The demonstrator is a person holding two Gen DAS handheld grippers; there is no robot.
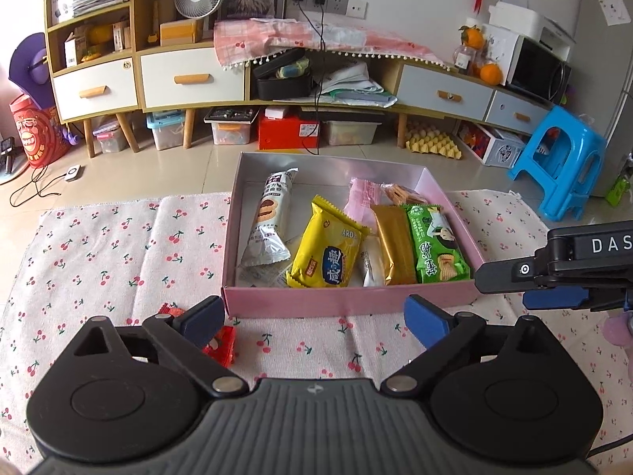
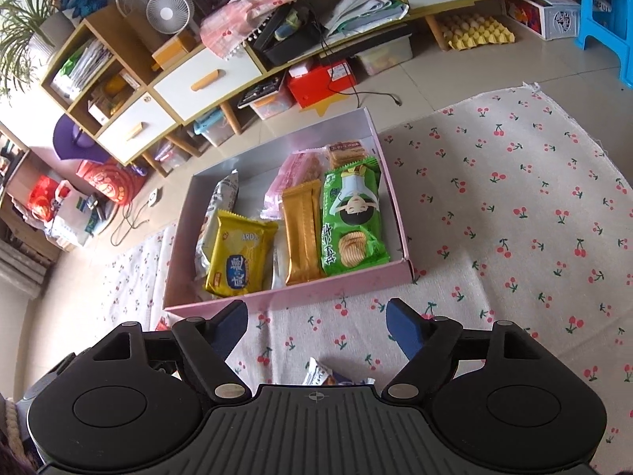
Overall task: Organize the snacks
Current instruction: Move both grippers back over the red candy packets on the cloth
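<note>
Cloth (image 2: pixel 494 206) bare beside pink box (image 2: pixel 289 301) edge

Bright, even daylight; soft, faint shadows; strong fisheye bending at the edges; dark corners; both views fairly sharp throughout.

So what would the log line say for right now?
left hand-held gripper: open, empty | right hand-held gripper: open, empty | pink box: holds snacks | red snack: outside
</note>
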